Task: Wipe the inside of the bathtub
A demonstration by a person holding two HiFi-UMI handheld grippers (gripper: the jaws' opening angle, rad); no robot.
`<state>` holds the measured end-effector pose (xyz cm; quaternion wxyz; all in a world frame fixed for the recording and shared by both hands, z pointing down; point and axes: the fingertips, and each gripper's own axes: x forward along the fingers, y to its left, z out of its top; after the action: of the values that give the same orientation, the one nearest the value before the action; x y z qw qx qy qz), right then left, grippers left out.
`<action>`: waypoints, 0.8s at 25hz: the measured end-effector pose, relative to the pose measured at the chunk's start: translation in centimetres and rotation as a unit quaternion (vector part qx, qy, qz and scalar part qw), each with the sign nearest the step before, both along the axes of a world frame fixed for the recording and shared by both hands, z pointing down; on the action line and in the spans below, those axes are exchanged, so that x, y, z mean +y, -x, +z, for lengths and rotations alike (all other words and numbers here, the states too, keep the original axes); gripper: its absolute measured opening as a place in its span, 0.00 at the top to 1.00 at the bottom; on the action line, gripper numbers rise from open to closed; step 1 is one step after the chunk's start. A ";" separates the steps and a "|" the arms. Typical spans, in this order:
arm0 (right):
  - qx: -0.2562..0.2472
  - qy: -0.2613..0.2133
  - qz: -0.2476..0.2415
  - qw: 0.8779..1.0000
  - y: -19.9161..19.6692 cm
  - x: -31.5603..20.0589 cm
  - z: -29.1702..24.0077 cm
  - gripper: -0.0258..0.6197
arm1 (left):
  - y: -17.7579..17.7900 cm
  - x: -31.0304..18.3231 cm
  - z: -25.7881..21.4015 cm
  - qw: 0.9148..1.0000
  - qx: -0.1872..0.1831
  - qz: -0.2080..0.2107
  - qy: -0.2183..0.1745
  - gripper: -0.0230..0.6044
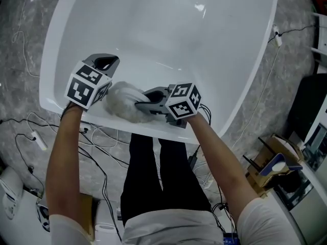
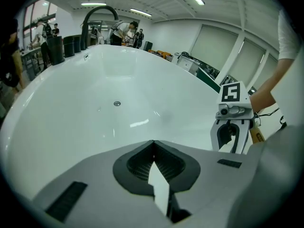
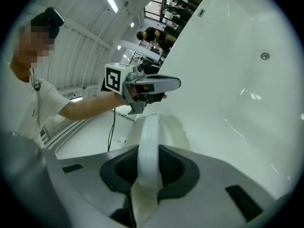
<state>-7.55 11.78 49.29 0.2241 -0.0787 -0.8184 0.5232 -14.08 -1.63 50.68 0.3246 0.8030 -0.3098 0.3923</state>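
The white bathtub (image 1: pixel 168 29) fills the upper head view, and both grippers are inside its near end. A crumpled white cloth (image 1: pixel 121 101) lies against the near inside wall. My right gripper (image 1: pixel 139 105) points left and is shut on it. In the right gripper view the cloth (image 3: pixel 149 137) runs as a white band out of the closed jaws of the right gripper (image 3: pixel 148 152) onto the tub surface. My left gripper (image 1: pixel 107 61) hovers just left of the cloth, pointing into the tub. In its own view the left gripper (image 2: pixel 153 144) is shut with nothing in it.
The drain (image 2: pixel 117 103) sits on the tub floor, with a black faucet (image 2: pixel 97 11) at the far end. Cables and a power strip (image 1: pixel 39 140) lie on the grey floor at the left. Cardboard boxes (image 1: pixel 276 168) stand at the right. People stand in the background.
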 end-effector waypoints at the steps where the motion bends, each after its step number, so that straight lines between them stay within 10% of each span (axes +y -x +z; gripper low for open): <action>1: -0.003 -0.001 -0.001 1.000 -0.1 0.0 0.0 0.81 | -0.1 0.1 0.1 1.000 0.000 0.000 -0.001 0.95; 20: 0.032 -0.017 -0.005 0.999 -0.5 -2.6 8.4 0.81 | -1.3 1.2 3.4 0.998 -0.043 0.042 -0.015 0.95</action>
<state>-7.02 9.20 57.72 0.2543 -0.0621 -0.8192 0.5103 -12.78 -0.45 54.09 0.2819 0.8022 -0.2957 0.4353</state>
